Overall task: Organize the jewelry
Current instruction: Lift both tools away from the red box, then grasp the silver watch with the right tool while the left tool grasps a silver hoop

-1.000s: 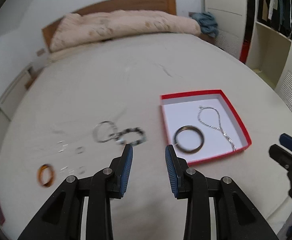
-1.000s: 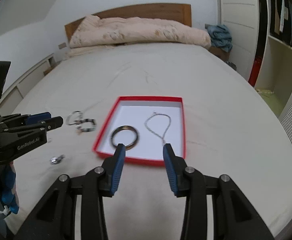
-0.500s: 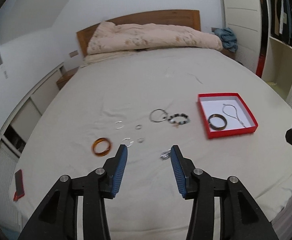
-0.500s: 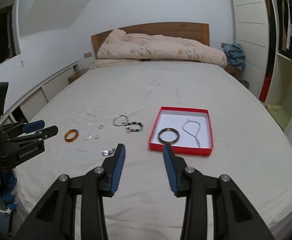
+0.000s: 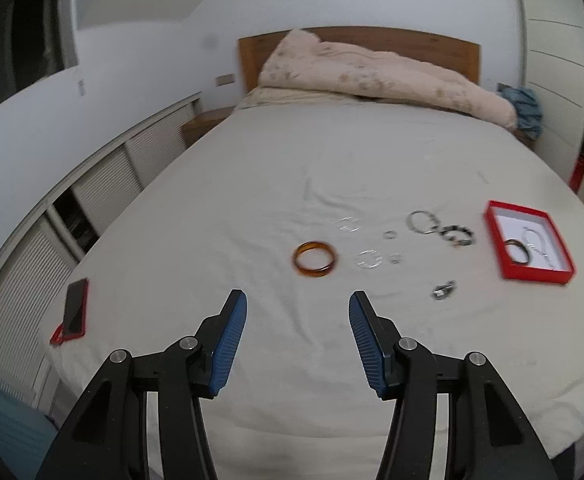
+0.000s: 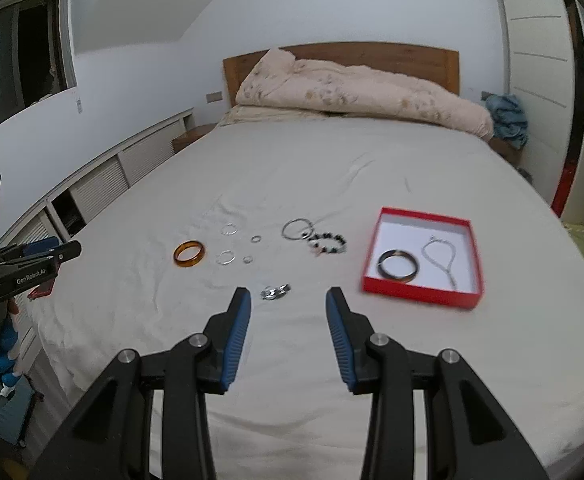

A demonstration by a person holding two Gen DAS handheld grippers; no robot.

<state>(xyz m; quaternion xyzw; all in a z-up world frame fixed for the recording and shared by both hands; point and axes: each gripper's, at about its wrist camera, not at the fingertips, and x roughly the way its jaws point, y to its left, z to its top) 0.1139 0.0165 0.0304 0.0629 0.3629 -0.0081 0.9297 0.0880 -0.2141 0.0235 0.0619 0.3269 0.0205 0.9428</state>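
Observation:
A red box [image 6: 423, 294] with a white floor lies on the bed and holds a dark bangle [image 6: 398, 266] and a silver chain [image 6: 444, 258]. Left of it lie a beaded bracelet [image 6: 329, 242], a silver hoop [image 6: 296, 228], several small rings, a silver clump [image 6: 276, 291] and an amber bangle [image 6: 188, 253]. The amber bangle [image 5: 315, 265] lies ahead of my left gripper [image 5: 297, 306], which is open and empty. The box also shows in the left wrist view [image 5: 510, 270]. My right gripper [image 6: 288, 300] is open and empty, held back over the bed's near part.
A phone in a red case [image 5: 73, 311] lies at the bed's left edge. A folded duvet [image 6: 352, 94] lies at the headboard. Low cabinets [image 6: 104, 184] run along the left wall, and a wardrobe [image 6: 532, 92] stands at the right.
Both grippers have pulled back and up from the box, so the whole bed shows. The left gripper has swung left toward the amber bangle. Both stay open.

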